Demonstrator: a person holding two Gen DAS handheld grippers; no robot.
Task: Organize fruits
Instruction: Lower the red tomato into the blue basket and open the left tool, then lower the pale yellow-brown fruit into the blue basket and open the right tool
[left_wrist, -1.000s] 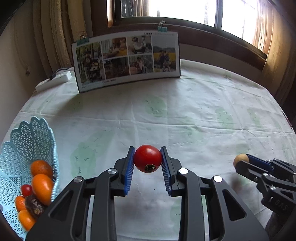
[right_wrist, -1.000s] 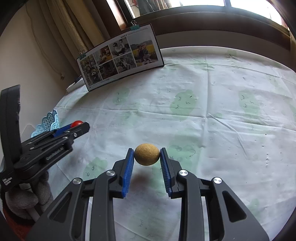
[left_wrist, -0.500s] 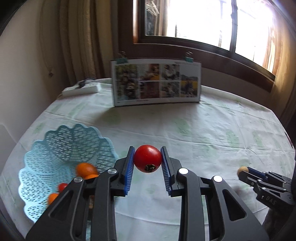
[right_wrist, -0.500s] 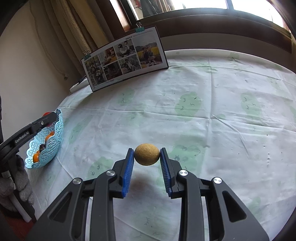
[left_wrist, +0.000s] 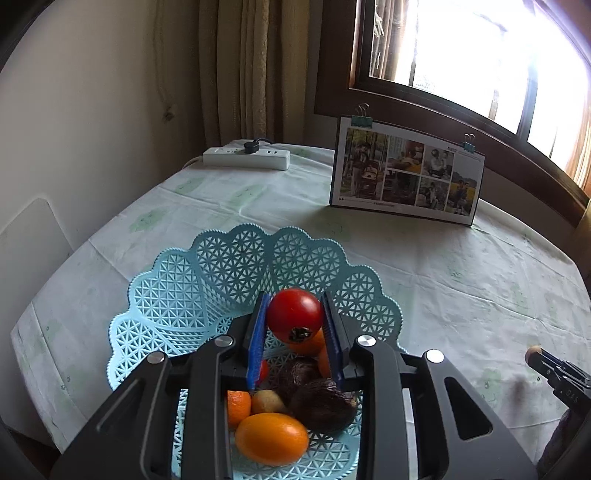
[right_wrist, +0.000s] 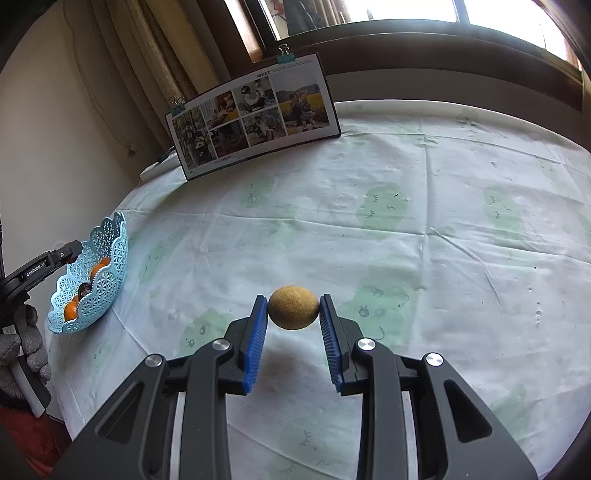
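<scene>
My left claw (left_wrist: 294, 325) pinches the tomato (left_wrist: 294, 314) above the basket (left_wrist: 207, 280); dropped high, it could bruise. My right claw (right_wrist: 293, 314) grips a brown fruit (right_wrist: 293, 307).

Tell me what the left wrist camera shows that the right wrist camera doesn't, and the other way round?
Only the left view shows the red tomato held in the left gripper above the basket, the dark fruits inside it, and the white power strip. Only the right view shows the tan round fruit clearly, clamped in the right gripper, and a gloved hand. Both show the blue basket, photo board and tablecloth.
</scene>
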